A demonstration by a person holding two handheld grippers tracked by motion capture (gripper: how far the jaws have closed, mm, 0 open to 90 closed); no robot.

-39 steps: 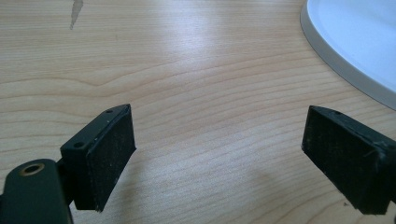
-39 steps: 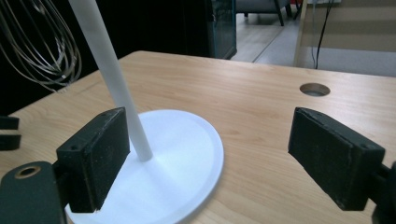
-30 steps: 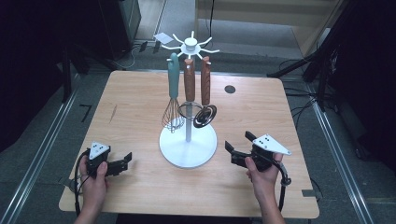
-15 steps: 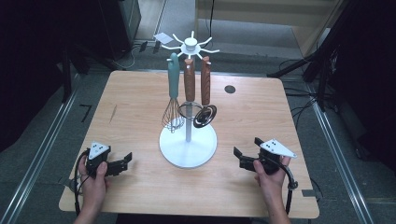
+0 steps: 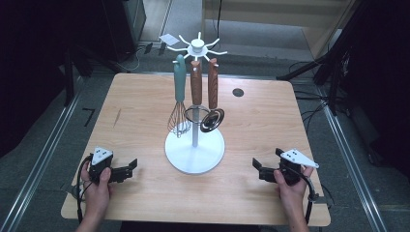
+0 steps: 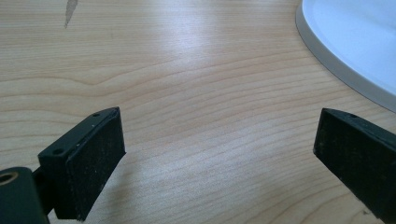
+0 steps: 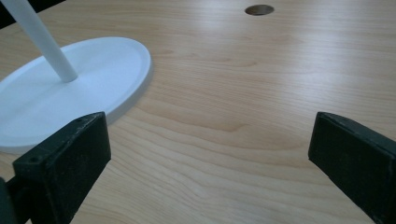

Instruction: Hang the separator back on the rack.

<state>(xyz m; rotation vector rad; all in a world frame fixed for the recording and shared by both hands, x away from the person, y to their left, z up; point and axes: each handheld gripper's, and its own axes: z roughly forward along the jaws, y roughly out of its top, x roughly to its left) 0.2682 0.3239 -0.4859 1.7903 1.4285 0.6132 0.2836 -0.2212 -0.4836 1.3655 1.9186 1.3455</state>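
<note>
A white utensil stand [image 5: 195,151] with a round base [image 7: 70,93] stands mid-table, its rim [image 6: 355,51] showing in the left gripper view. From its top hooks hang a teal-handled whisk [image 5: 179,108] and two wooden-handled utensils [image 5: 196,84] [image 5: 212,92]. My left gripper [image 5: 131,166] [image 6: 219,154] rests low at the front left, pointing toward the base. My right gripper [image 5: 256,169] [image 7: 210,158] sits low at the front right, also facing the base. Both grippers' jaws have just been opening and stand open over bare wood, with nothing between them.
The wooden table [image 5: 270,130] has a dark round hole [image 5: 237,92] [image 7: 259,9] at the back right and a dark streak [image 5: 117,117] [image 6: 71,9] on the left. Its front edge lies just behind both hands. Black equipment and cables surround it on the floor.
My right gripper has sunk toward the tabletop and drifted right, toward the front edge. The left hand has kept its place.
</note>
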